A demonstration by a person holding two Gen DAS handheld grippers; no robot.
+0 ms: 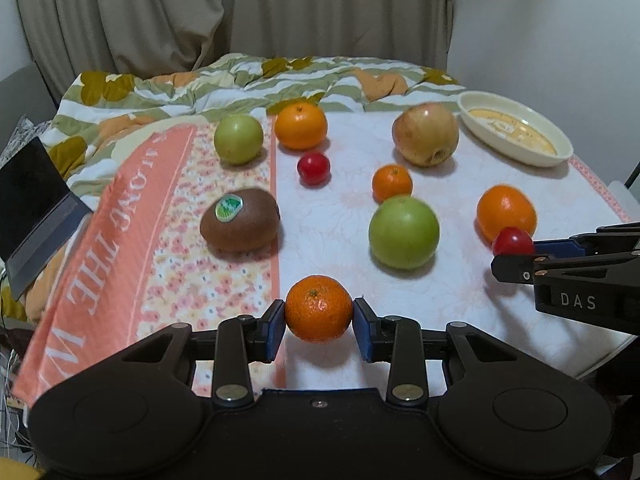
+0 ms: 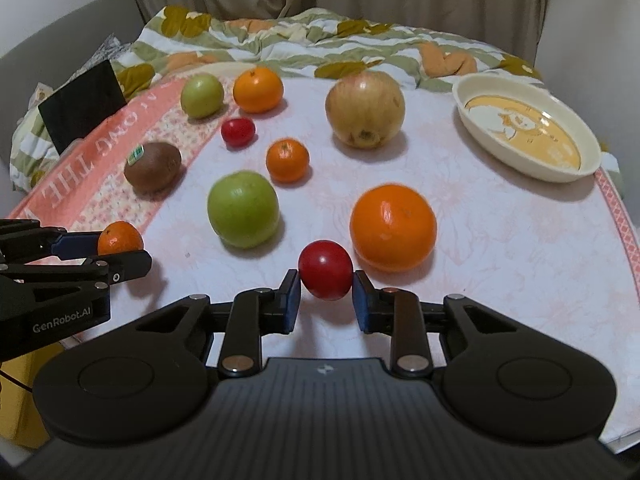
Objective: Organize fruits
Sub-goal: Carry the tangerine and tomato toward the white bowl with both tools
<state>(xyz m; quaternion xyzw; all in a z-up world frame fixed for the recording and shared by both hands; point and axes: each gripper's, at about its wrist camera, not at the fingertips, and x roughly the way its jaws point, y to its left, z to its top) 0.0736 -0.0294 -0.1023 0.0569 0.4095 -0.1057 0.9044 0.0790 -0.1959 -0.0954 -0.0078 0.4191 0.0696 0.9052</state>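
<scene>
"DAS" showed in pale capitals on the side of the right gripper (image 1: 516,258), seen from the left wrist view. "GenRobot.AI" ran along the body of the left gripper (image 2: 120,250) in the right wrist view. The pink towel (image 1: 100,248) carried big white letters, upside down to the camera: "ONE THE" read clearly, the rest cut off. The kiwi (image 1: 240,226) wore a green sticker, its print too small to read.

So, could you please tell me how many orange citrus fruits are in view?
4. One sits between the left gripper fingers, one at the back beside the small green apple, one mid-cloth, one behind the red fruit. None appears hidden.
</scene>
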